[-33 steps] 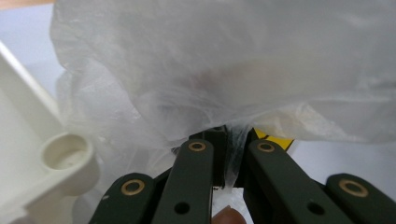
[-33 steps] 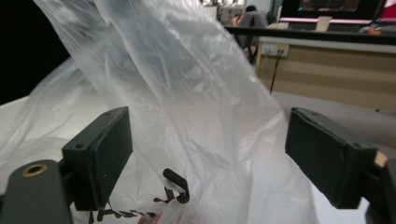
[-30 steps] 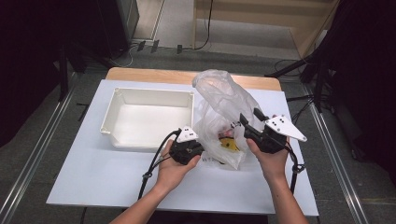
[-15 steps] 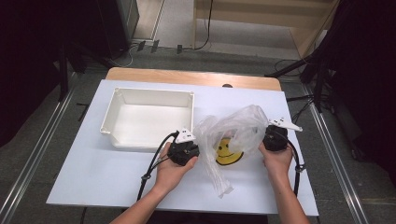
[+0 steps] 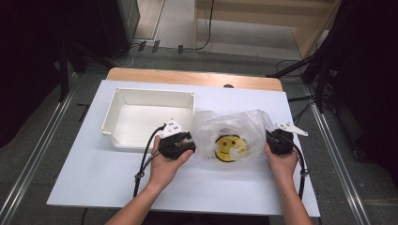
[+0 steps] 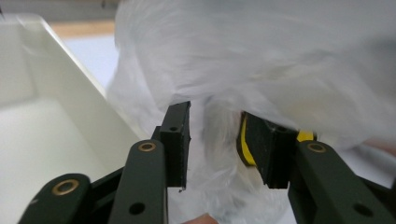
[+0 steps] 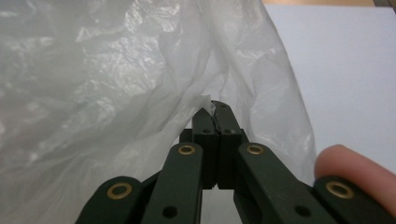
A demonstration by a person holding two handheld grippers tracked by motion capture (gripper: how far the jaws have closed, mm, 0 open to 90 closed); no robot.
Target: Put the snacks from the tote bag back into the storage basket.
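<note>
We see a clear plastic bag (image 5: 234, 136) lying on the white table (image 5: 94, 178), just right of the white tray (image 5: 141, 112), with a yellow smiley disc (image 5: 228, 148) showing through the film inside it. The right gripper (image 5: 271, 138) sits at the bag's right edge; in the right gripper view its jaws are pressed together with a pinch of bag (image 7: 140, 84) film caught between the pads. The left gripper (image 5: 187, 144) sits at the bag's left edge, beside the tray's near right corner. In the left gripper view its jaws stand apart, having just been opening, with loose bag (image 6: 261, 60) film bulging into the gap and a strip of the disc (image 6: 243, 147) showing behind the right pad; the pads do not press on the film. The tray (image 6: 70, 93) wall runs along the left of that view.
</note>
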